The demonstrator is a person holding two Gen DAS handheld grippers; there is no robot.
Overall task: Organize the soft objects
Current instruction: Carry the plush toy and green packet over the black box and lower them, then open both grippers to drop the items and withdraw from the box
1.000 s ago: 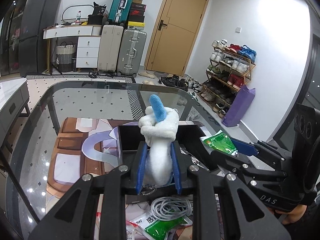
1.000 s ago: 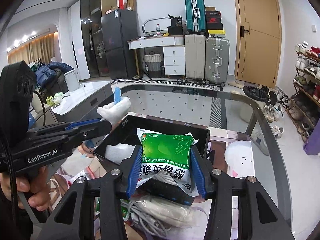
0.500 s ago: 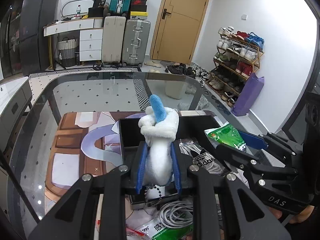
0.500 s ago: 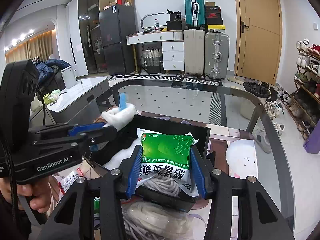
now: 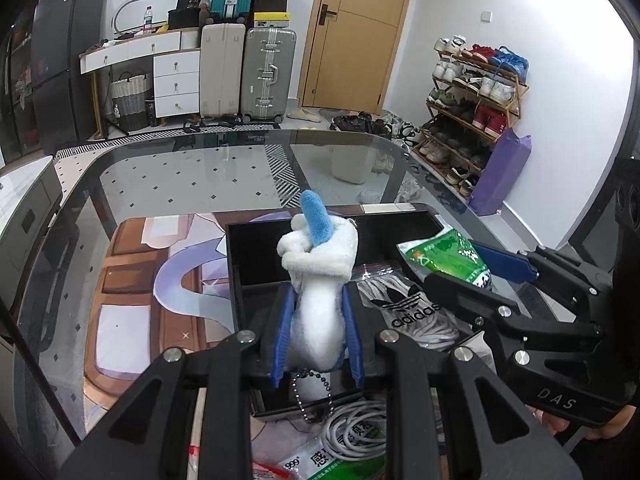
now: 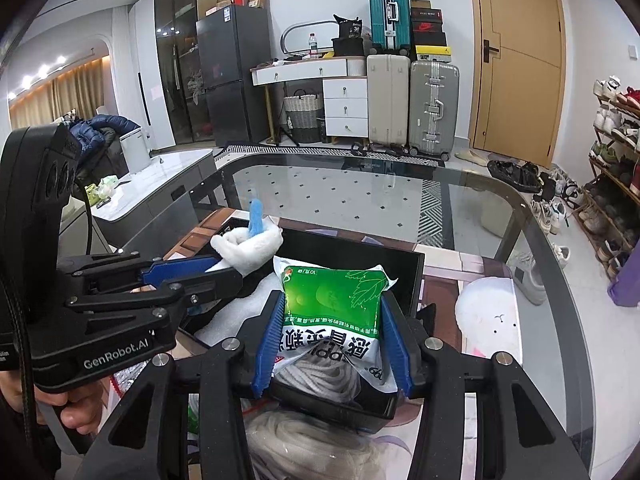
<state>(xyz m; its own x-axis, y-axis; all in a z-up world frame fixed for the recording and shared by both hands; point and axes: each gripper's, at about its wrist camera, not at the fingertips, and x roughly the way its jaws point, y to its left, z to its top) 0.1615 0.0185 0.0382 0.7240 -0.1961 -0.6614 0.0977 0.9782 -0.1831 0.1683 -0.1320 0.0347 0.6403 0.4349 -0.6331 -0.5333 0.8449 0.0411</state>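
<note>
My left gripper (image 5: 316, 308) is shut on a white plush toy (image 5: 320, 264) with a blue tip and a bead chain, held above the left compartment of a black box (image 5: 240, 280). My right gripper (image 6: 332, 320) is shut on a green and white soft packet (image 6: 332, 300), held over the same box (image 6: 408, 276). The plush also shows in the right wrist view (image 6: 248, 244), and the packet in the left wrist view (image 5: 444, 256). A bagged white cord (image 5: 400, 308) with an adidas logo lies in the box's right part.
The box stands on a printed mat (image 5: 132, 280) on a glass table (image 5: 180, 176). A coiled grey cable (image 5: 352, 428) and another green packet (image 5: 320, 464) lie in front of the box. A white round plush (image 6: 488, 316) lies to the right of the box.
Both grippers have moved forward over the box with their loads still held. The bagged cord in the box has come into view under them.
</note>
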